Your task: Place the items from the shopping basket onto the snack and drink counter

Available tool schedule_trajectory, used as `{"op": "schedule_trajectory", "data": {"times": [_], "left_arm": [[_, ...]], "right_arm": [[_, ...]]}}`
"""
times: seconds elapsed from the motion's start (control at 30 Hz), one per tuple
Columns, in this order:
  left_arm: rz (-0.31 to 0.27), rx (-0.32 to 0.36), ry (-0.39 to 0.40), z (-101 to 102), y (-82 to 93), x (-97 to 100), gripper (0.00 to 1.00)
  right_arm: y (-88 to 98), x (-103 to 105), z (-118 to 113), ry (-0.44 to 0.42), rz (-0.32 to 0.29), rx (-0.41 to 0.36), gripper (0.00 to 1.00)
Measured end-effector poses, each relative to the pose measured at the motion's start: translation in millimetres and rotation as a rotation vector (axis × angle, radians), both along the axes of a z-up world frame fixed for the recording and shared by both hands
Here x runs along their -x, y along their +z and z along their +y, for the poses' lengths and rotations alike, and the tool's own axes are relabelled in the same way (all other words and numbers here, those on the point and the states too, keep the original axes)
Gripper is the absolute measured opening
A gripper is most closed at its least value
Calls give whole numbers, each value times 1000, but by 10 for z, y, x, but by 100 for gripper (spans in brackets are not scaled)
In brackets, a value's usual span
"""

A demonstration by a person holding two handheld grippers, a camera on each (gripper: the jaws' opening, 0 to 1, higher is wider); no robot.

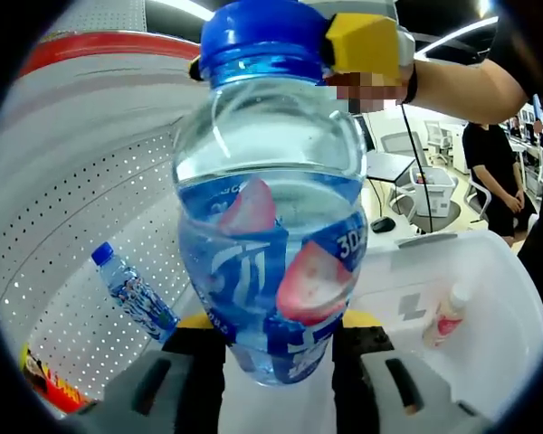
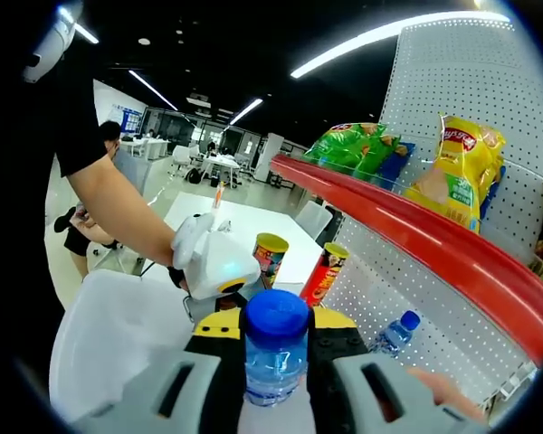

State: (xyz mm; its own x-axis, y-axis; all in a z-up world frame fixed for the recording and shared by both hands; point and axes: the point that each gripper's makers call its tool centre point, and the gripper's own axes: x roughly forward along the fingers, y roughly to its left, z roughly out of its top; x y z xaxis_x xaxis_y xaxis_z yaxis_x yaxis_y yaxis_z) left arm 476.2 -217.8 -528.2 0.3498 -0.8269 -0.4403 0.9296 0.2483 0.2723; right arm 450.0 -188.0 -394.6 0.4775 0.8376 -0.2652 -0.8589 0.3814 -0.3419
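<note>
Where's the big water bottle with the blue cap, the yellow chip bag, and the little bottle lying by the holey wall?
water bottle (image 1: pixel 271 271): left gripper view, on its blue label.
yellow chip bag (image 2: pixel 466 163): right gripper view, middle of the bag.
little bottle (image 1: pixel 136 294): left gripper view, on its patterned body.

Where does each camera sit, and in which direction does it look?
Left gripper view: rides on the left gripper, looking along its jaws at the water bottle and pegboard; the right gripper shows at the cap.
Right gripper view: rides on the right gripper, looking at the red shelf; the left gripper and a forearm show.
Shared: the water bottle.
</note>
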Motion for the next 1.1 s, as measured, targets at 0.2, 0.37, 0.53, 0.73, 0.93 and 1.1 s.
{"op": "schedule_trajectory", "data": {"times": [0.2,0.37,0.53,0.73,0.93,1.1], "left_arm": [[10,-5,10,-27,-73,-130,46],[14,-14,24,-10,-153,-253,46],[12,-39,33,-20,-258,-356,46],[36,-35,30,-50,-362,-417,46],[49,-35,33,-47,-446,-501,46],[62,-31,32,-54,-500,-550,46]], "right_arm": [[-72,-135,-27,-5,10,-4,22],[-152,-254,-35,-10,16,0,22],[-259,-385,-77,-5,30,7,22],[-355,-466,-97,-7,50,-1,22],[-448,-597,-99,-10,59,13,22],[-502,-671,-95,-12,68,17,22]]}}
